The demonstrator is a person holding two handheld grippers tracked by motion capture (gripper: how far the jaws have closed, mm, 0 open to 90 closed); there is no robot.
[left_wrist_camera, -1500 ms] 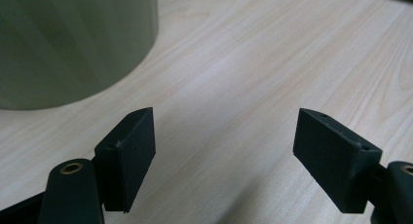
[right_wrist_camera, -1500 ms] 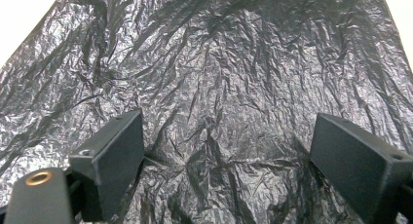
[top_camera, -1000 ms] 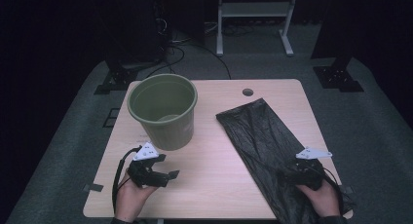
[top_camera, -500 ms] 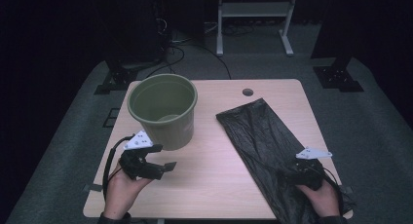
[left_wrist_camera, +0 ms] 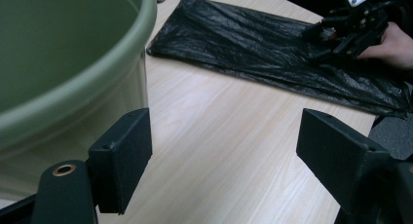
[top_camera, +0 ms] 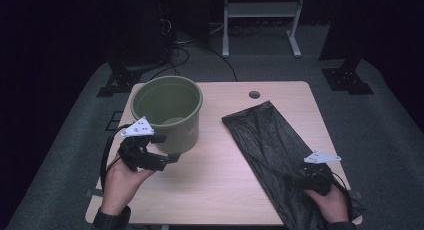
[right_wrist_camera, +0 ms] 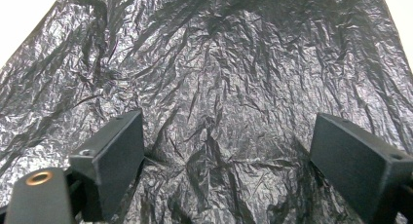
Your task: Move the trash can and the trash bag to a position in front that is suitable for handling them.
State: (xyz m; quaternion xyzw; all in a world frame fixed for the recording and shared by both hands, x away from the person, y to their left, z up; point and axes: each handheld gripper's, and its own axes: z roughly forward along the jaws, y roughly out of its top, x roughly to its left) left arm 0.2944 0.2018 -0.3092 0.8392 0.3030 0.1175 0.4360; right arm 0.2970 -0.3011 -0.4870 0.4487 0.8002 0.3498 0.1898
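An olive green bucket (top_camera: 167, 110) stands upright on the left of the wooden table (top_camera: 220, 190); its rim and wall are close at the left of the left gripper view (left_wrist_camera: 63, 63). A crinkled black plastic bag (top_camera: 270, 145) lies flat on the right half, reaching over the near edge. My left gripper (top_camera: 166, 149) hangs in the air beside the bucket's near wall, jaws open and empty (left_wrist_camera: 229, 160). My right gripper (top_camera: 300, 179) rests low over the near end of the bag (right_wrist_camera: 219, 78), jaws wide open (right_wrist_camera: 229, 170), nothing pinched. The left gripper view also shows the bag (left_wrist_camera: 272, 48) and the right gripper (left_wrist_camera: 348, 31).
A small round hole (top_camera: 254, 95) sits near the table's far edge. Bare wood lies between bucket and bag. Grey floor surrounds the table, with a white frame (top_camera: 260, 20) and dark stands (top_camera: 345, 77) behind it.
My left gripper has risen off the table and now sits higher against the bucket's side, jaws still open. The right gripper and the bag have not moved.
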